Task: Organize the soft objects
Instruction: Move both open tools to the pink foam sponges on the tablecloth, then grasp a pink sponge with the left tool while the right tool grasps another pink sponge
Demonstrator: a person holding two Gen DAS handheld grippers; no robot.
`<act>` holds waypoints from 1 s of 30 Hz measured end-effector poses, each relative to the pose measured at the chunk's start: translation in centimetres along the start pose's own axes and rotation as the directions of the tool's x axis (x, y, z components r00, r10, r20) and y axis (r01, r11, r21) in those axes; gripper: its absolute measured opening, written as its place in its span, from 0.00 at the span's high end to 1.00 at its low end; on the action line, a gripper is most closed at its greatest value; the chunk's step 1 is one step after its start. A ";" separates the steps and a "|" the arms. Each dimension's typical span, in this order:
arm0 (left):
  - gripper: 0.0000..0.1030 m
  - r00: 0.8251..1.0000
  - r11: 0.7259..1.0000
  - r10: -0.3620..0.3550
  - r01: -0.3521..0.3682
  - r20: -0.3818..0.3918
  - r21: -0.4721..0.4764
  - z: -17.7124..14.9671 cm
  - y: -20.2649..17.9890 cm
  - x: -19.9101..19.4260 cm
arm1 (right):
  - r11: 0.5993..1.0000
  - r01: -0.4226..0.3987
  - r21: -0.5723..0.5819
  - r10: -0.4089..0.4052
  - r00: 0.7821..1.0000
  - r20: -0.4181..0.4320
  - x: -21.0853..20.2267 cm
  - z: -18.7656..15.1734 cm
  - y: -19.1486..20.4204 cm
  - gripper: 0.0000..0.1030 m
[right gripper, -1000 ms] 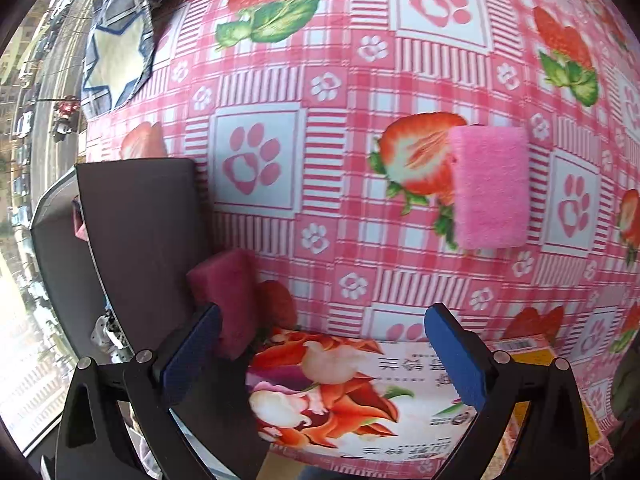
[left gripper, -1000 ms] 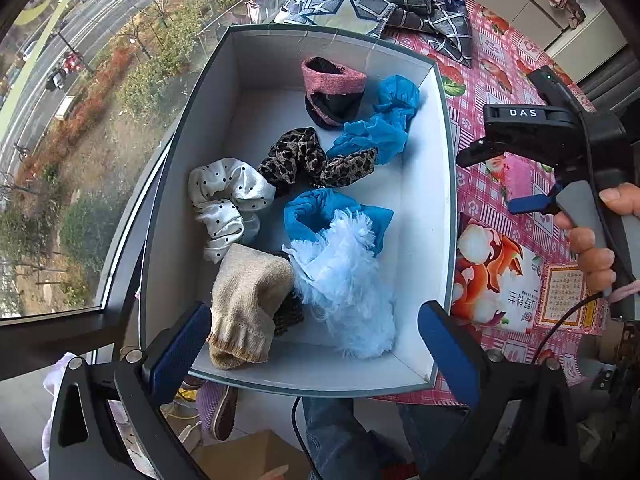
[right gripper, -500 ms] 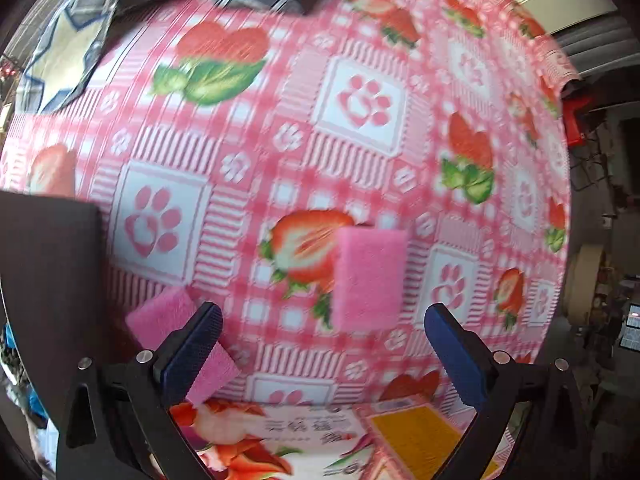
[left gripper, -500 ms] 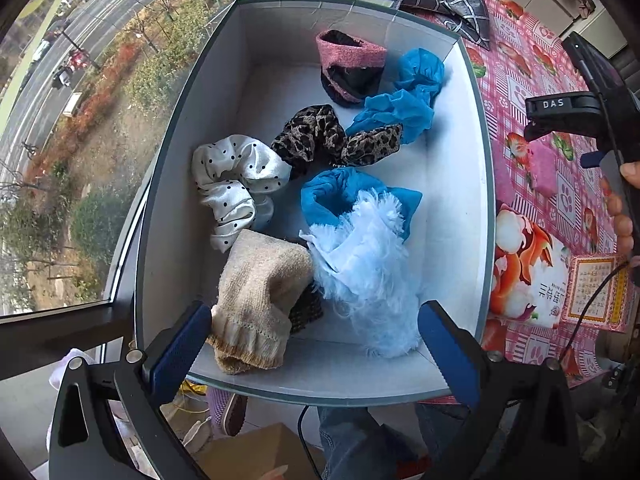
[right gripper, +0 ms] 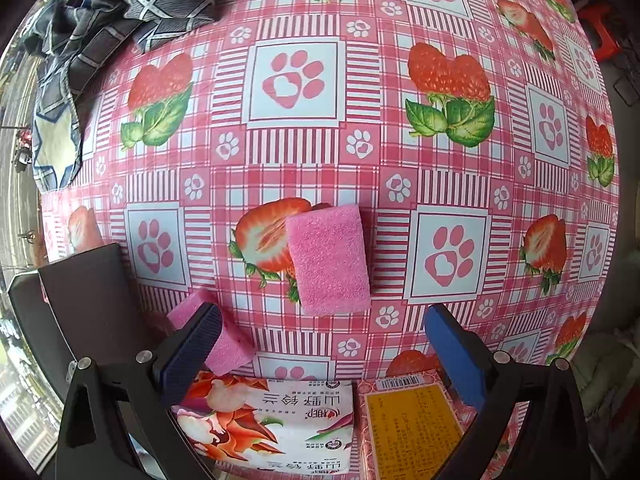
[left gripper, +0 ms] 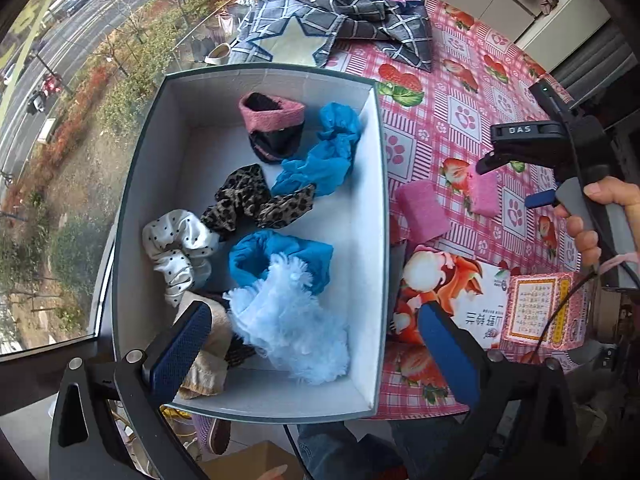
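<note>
Pink sponge [right gripper: 328,258] on cloth just ahead of right claw [right gripper: 322,346], jaws apart, empty.

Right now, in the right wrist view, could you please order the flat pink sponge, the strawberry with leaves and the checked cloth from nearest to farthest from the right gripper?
1. Flat pink sponge, just ahead of the open right gripper.
2. Strawberry with leaves, farther ahead, right.
3. Checked cloth, far left corner.

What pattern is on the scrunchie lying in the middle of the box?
Leopard print, brown and black: the scrunchie shows best in the left wrist view.
</note>
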State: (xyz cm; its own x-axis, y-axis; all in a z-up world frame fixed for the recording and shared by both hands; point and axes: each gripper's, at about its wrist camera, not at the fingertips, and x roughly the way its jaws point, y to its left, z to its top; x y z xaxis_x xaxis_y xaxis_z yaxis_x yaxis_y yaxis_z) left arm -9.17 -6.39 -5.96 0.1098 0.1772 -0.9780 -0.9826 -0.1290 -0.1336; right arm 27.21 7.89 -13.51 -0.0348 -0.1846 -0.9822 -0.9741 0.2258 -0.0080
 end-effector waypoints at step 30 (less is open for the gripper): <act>0.00 0.935 0.982 0.172 -0.189 -0.311 -0.026 10.5 -14.6 16.1 | 0.803 -0.572 0.166 0.534 0.815 0.227 -8.2 -2.4 -10.8 0.54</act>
State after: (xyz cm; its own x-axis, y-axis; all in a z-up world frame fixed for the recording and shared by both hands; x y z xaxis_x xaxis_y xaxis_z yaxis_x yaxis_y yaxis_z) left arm 5.36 8.59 -18.07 -0.0194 -0.1604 -0.9869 -0.9815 -0.1850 0.0493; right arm 37.51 4.70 -4.94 -0.4978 0.1868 -0.8469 -0.7253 0.4457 0.5246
